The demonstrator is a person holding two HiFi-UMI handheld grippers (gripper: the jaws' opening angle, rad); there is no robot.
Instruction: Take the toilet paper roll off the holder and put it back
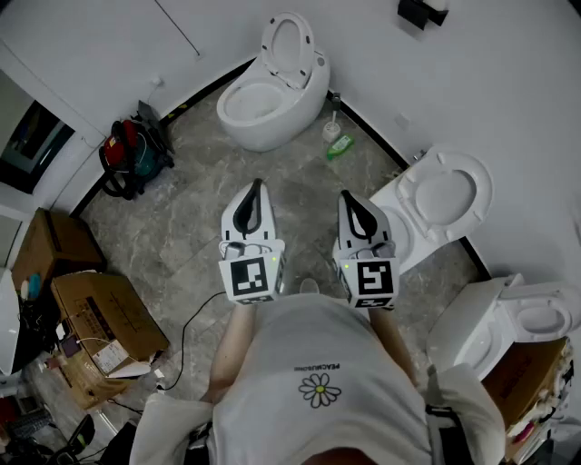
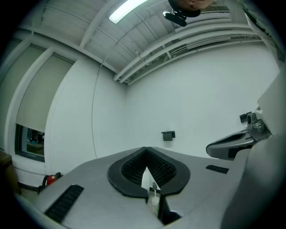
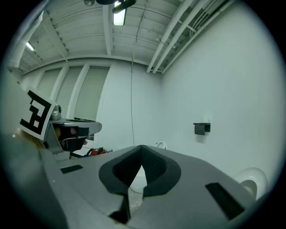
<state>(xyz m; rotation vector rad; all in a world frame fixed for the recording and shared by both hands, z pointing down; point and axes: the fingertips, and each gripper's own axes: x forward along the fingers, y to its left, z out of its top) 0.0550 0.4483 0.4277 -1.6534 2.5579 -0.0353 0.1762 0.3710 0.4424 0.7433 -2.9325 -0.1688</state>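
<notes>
A small black holder (image 1: pixel 422 11) is fixed high on the white wall, far ahead of both grippers. It also shows in the left gripper view (image 2: pixel 168 135) and the right gripper view (image 3: pixel 202 128). I cannot make out a toilet paper roll on it from here. My left gripper (image 1: pixel 254 187) and right gripper (image 1: pixel 350 196) are held side by side in front of the person's chest, pointing level at the wall. The left gripper's (image 2: pixel 145 150) jaw tips meet with nothing between them. The right gripper (image 3: pixel 142 147) is likewise shut and empty.
A white toilet (image 1: pixel 272 86) with its lid up stands ahead against the wall, with a brush (image 1: pixel 332 125) and green bottle (image 1: pixel 340 145) beside it. Two more toilets (image 1: pixel 440 204) (image 1: pixel 508 318) line the right. A red vacuum (image 1: pixel 132 154) and cardboard boxes (image 1: pixel 100 322) sit at left.
</notes>
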